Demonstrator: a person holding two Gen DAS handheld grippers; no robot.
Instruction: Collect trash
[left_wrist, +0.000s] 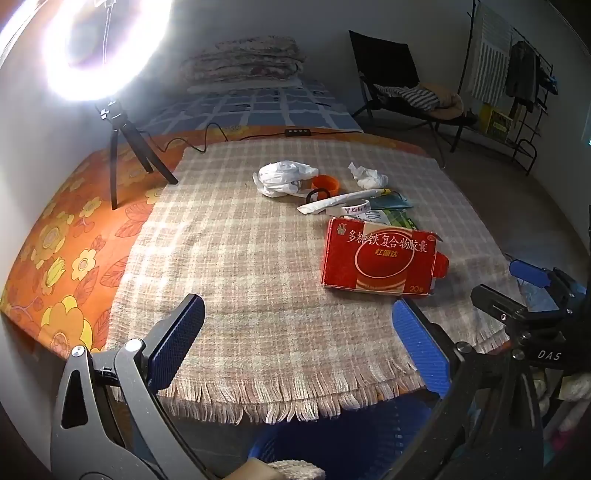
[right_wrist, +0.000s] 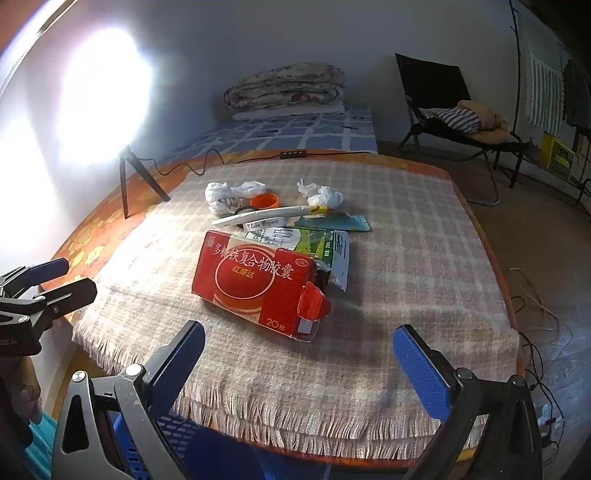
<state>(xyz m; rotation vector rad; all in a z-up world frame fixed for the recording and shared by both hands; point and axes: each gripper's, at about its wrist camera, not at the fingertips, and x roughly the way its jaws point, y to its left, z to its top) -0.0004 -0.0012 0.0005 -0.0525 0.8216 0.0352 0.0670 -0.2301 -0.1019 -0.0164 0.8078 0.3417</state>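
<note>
Both grippers, left gripper (left_wrist: 299, 332) and right gripper (right_wrist: 299, 354), are held spread and empty, so the near red box (right_wrist: 255, 284) could easily get shoved into the pile behind.

Near edge: the checked cloth (left_wrist: 258, 280) on the desk (left_wrist: 62, 251) lies bare between the fringe and the red medicine box (left_wrist: 380, 254); open passage here.
Left side: bare cloth from the fringe up to the tripod legs (left_wrist: 122, 162) of the ring light (left_wrist: 107, 48), which stand at the far left corner with a black cable (left_wrist: 192, 142) trailing behind.
Centre: the red box lies flat, its flap open to the right, with green-and-white packets (right_wrist: 314, 243) touching its far edge.
Behind the box: a white tube (right_wrist: 273, 214), an orange cap (right_wrist: 264, 200) and crumpled tissues (right_wrist: 325, 195) crowd together; little gap between them.
Right side: bare cloth beside the clutter, out to the desk edge.
Below the near edge: a blue basket (left_wrist: 332, 435).
</note>
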